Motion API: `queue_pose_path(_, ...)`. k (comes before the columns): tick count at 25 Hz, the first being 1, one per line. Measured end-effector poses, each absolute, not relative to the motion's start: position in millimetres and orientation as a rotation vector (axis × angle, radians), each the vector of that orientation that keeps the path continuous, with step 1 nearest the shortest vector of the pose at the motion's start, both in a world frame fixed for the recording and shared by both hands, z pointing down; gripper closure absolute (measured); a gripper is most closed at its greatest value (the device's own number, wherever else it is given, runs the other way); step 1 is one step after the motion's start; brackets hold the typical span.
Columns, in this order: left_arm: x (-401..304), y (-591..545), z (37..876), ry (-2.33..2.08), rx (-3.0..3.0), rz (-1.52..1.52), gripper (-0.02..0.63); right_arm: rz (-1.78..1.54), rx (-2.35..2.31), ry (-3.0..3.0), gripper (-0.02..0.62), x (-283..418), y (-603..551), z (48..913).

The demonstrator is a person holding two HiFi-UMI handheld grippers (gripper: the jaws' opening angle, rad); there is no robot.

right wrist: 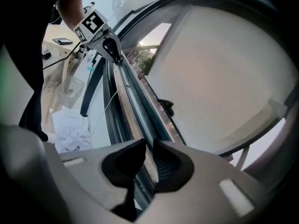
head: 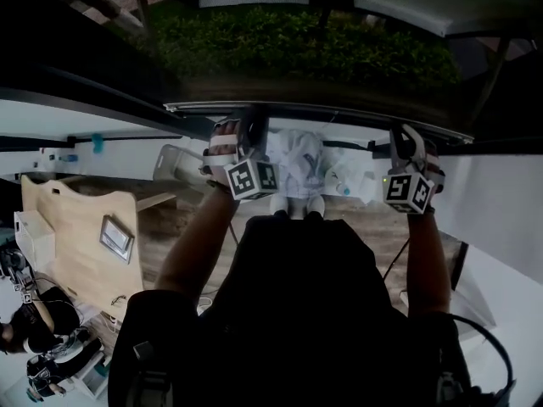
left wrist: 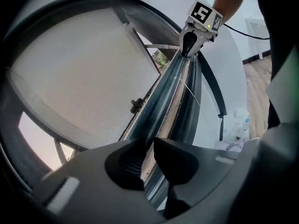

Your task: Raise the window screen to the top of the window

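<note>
The window screen's pale mesh (left wrist: 88,73) (right wrist: 224,69) hangs above its dark bottom bar (head: 331,113), which runs across the window. My left gripper (head: 252,119) holds the bar's left part. In the left gripper view the bar (left wrist: 170,87) passes between that gripper's (left wrist: 148,141) jaws, which pinch its edge. My right gripper (head: 407,134) holds the bar's right part, and its (right wrist: 149,143) jaws clamp the bar (right wrist: 131,97) the same way. Each gripper view shows the other gripper far along the bar: the right gripper (left wrist: 188,48) and the left gripper (right wrist: 112,50).
A small black latch (left wrist: 136,104) (right wrist: 167,106) sticks out of the bar between the grippers. Green bushes (head: 297,41) show outside the glass. Below lie white bags and paper (head: 301,164) on the floor, a wooden panel (head: 76,227) at left, and another person (head: 34,329) at lower left.
</note>
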State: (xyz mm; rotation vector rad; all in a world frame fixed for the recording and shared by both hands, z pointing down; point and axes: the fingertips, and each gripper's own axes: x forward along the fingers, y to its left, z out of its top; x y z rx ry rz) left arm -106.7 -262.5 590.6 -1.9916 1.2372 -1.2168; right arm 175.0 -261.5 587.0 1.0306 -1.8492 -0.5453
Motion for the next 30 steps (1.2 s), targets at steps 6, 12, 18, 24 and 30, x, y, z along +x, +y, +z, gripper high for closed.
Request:
queue_pose_path(6,-105.6,-263.7,561.0,1.262,-1.963,-1.169,0.548,-0.593,1.080,-1.862,0.543,176.2,-261.4,556.9)
queue_pose_path(12,-107.7,-264.3,528.0,1.292,-1.944,-1.103,0.546,-0.649,1.116,-1.858,0.541,174.6,-262.3,522.2)
queue_pose_path(18,-108.0,-259.3,503.8,1.293,-1.921,-1.082,0.546,-0.692,1.128,-1.855,0.541,175.0,-257.8,500.6)
queue_pose_path(24,-109.1,-258.5,475.4,1.290,-1.873,-1.029,0.546,-0.731,1.176,-1.854,0.540,174.9,-256.3,468.5)
queue_pose_path(30,-107.5,-258.0,459.4,1.265,-1.882,-1.062,0.546,-0.765,1.200,-1.861,0.540,176.0,-256.8,450.3)
